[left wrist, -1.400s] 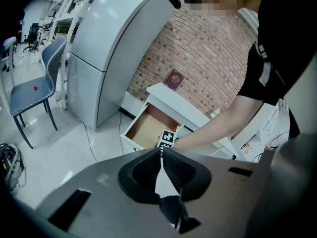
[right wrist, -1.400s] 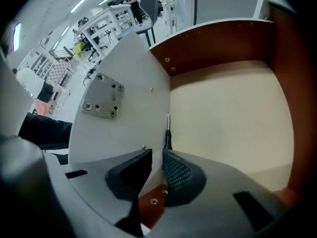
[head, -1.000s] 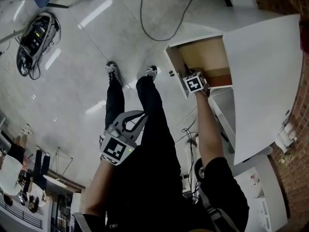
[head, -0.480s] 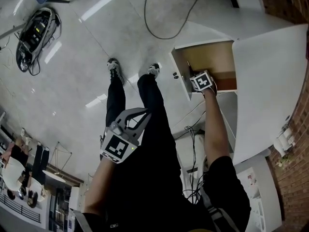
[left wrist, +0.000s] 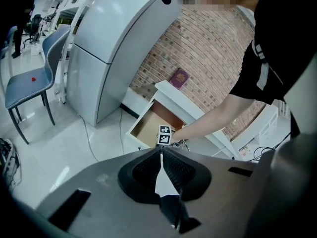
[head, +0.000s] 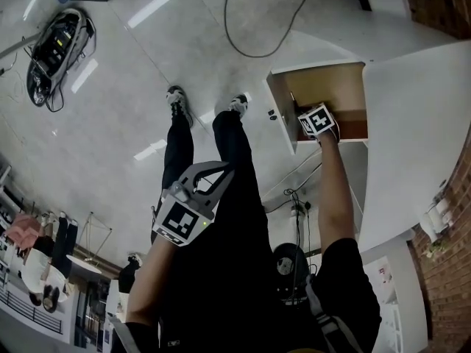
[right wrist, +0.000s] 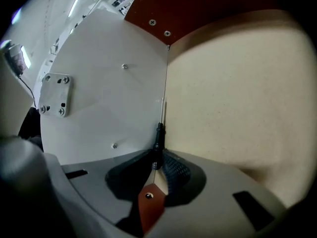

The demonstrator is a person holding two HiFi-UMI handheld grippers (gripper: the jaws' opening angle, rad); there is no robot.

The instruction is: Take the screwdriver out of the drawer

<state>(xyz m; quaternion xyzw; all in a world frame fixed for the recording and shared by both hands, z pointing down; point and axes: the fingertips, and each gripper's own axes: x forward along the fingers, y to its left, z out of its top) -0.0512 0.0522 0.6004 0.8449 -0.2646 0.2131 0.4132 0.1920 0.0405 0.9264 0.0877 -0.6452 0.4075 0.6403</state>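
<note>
One screwdriver (right wrist: 159, 133) between right tongs (right wrist: 157, 158), inside drawer (right wrist: 237, 108)

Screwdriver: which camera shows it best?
The right gripper view: the screwdriver sits gripped in the right claw, along the drawer corner. The head view shows only that claw over the drawer; the left gripper view, only the distant drawer.

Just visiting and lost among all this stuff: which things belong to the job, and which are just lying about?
Job: screwdriver, open drawer, right gripper shut on the screwdriver.
Lying about: cable on the floor, blue chair, maroon book, left gripper shut on nothing.
</note>
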